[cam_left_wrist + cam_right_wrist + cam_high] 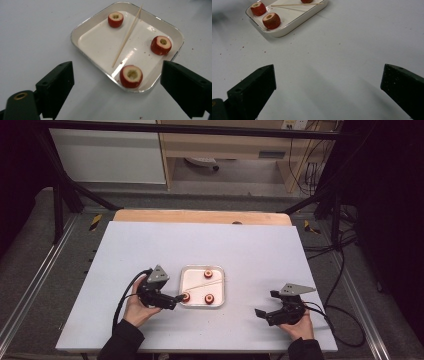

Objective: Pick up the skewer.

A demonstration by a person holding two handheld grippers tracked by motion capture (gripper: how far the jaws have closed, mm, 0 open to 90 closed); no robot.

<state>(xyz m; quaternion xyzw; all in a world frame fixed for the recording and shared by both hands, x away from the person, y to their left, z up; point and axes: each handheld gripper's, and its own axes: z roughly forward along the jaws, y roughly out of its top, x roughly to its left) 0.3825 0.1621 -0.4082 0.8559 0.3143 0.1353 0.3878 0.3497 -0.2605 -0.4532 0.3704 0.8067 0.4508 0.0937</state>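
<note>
Left gripper view | left tool (pixel 117 85) gaping (empty), lined up on nearest cored red fruit piece (pixel 131 76) in white square tray (pixel 75 37) | right tool (pixel 328 92) gaping, parked over grey bench (pixel 342 50)

High view: left claw (pixel 179 297) tips overlap the near-left cored red fruit piece (pixel 186 296) at the rim of the shallow white metal-rimmed tray (pixel 220 270), contact unclear. Right gripper view: top edge cuts off tray's far side and one red fruit piece (pixel 306 1).
</note>
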